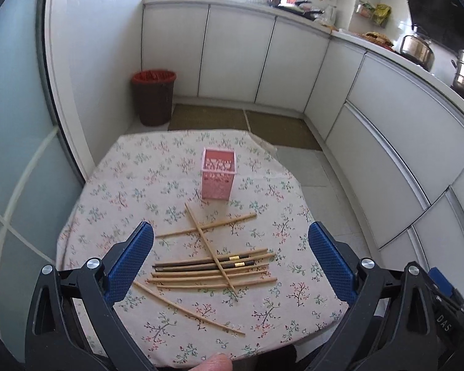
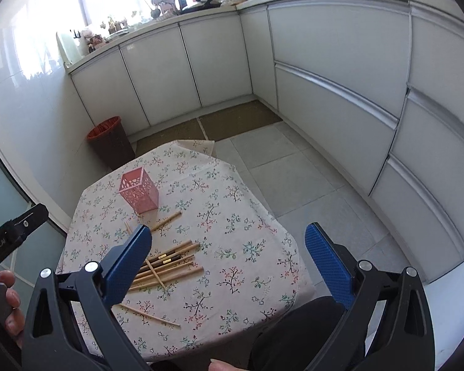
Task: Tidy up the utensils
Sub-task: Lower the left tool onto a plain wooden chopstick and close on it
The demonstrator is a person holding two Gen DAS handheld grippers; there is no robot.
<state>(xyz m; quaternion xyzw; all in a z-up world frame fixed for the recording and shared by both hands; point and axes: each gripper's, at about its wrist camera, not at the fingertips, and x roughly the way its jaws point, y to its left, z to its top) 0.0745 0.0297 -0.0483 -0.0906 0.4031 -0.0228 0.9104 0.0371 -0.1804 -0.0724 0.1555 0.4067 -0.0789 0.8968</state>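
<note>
Several chopsticks [image 1: 213, 267] lie in a loose pile on the floral tablecloth [image 1: 114, 185], most pale wood, two dark with gold bands. One lone chopstick [image 1: 188, 309] lies nearer me. A pink cut-out holder [image 1: 218, 174] stands upright and empty behind the pile. My left gripper [image 1: 230, 232] is open and empty, held above the pile. In the right wrist view the pile [image 2: 167, 266], the holder [image 2: 139, 190] and the lone chopstick [image 2: 153, 315] sit to the left. My right gripper [image 2: 229, 235] is open and empty above the table's right half.
The small table [image 2: 247, 278] stands in a kitchen corner with white cabinets [image 1: 232, 52] behind and to the right. A brown bin with a red liner [image 1: 153, 97] stands on the floor beyond the table. The left gripper's handle and hand [image 2: 6, 262] show at the left edge.
</note>
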